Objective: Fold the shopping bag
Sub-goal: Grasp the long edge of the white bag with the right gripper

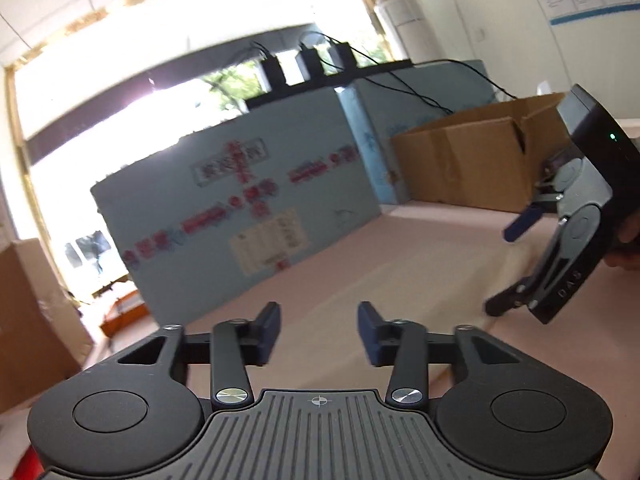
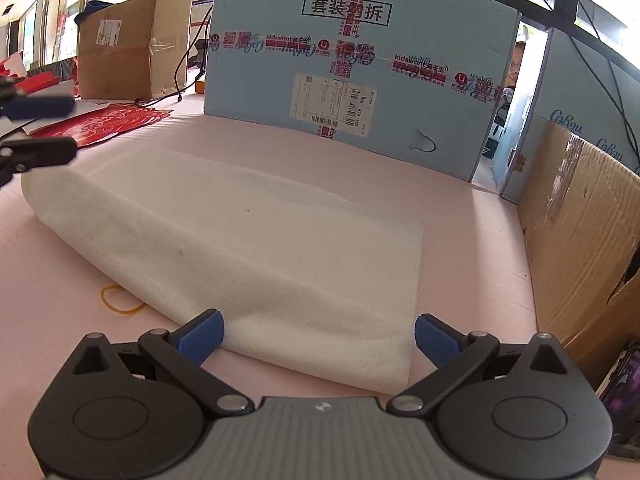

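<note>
The left wrist view is motion-blurred, so the print on the blue box (image 1: 240,216) is unreadable. The right gripper (image 1: 508,268) is cut off by the frame's edge.

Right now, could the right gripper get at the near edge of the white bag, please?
Probably yes: the right gripper has its jaws open on either side of the white bag, whose near edge lies between them on the pink table, nothing in between.
</note>
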Motion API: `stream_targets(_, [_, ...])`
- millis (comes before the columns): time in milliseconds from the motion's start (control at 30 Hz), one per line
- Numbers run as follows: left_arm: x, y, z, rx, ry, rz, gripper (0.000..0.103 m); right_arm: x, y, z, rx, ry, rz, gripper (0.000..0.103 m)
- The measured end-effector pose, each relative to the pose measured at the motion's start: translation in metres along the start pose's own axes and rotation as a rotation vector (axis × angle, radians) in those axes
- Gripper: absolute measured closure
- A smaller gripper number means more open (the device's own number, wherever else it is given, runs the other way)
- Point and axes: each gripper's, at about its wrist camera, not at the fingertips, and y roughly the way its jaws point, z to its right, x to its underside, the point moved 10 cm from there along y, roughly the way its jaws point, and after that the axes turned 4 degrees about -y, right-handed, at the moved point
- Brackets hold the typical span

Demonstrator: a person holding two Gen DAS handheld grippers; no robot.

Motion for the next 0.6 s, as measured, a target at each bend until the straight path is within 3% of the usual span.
stream_targets(100, [0.016, 0.022, 0.0, 0.051, -0.017, -0.097, 0.079, -0.001, -0.008, 0.005, 0.024, -0.005, 0.025, 0.01])
stream_targets(233, [0.027, 0.036, -0.005, 0.118, -0.073, -0.154, 0.078, -0.002, -0.04, 0.003, -0.003, -0.134, 0.132, 0.009])
stream_targets(400, [0.032, 0.04, -0.012, 0.151, -0.168, -0.143, 0.076, 0.011, -0.04, -0.024, 0.008, -0.522, 0.09, 0.011])
stream_targets(600, [0.034, 0.042, -0.02, 0.159, -0.236, -0.15, 0.068, 0.002, -0.029, -0.064, 0.055, -0.918, 0.17, 0.011])
